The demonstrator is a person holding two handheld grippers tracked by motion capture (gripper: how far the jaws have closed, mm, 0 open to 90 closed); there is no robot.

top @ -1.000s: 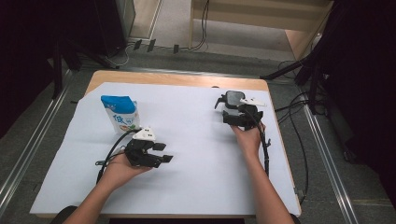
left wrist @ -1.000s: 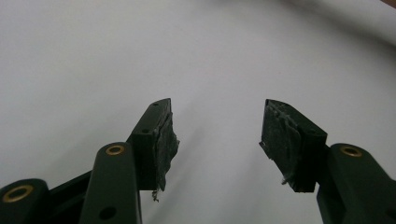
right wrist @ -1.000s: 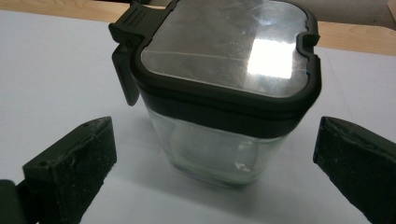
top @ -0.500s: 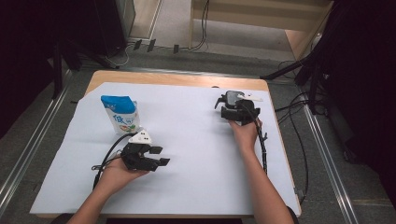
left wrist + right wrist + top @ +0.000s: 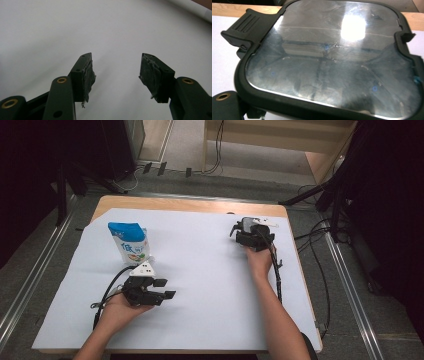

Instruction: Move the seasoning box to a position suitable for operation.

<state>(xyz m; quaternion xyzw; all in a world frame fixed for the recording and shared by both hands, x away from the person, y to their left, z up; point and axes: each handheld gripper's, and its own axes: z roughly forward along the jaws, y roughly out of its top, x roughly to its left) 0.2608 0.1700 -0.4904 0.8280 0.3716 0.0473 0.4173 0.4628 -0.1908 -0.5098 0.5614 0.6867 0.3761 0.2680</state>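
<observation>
Quick count of what's laid out on the counter (image 5: pixel 200 205): one white sheet (image 5: pixel 210 280) is spread over nearly all of it, with a strip of bare wood left along the upper edge. One pouch (image 5: pixel 129 242), blue on top and white below, is stood upright in the upper left of the sheet. Two claws are counted, one per hand.

The left claw (image 5: pixel 165 288) is held by the left hand (image 5: pixel 117 312) in the lower left of the high view, just below the pouch and apart from it, pointed toward the right of the frame. In the left gripper view its two jaws are seen spread apart over plain white sheet, with nothing between them, and two worn, frayed pads (image 5: pixel 87 76) are faced toward each other.

The right claw (image 5: pixel 245 231) is held by the right hand (image 5: pixel 260 262) at the upper right of the sheet, near the far edge of the counter. One lid (image 5: pixel 332 62) is seen right up against it in the right gripper view: a clear, scratched pane set in one black frame, with glare caught in the upper middle. Two tabs are counted on that frame, a ribbed one (image 5: pixel 249 22) at the upper left and a smaller one (image 5: pixel 405 36) at the upper right. The jaws have just been closing a little, but the pads are hidden under the lid's near rim, so whether the rim is actually pinched can't be told.
</observation>
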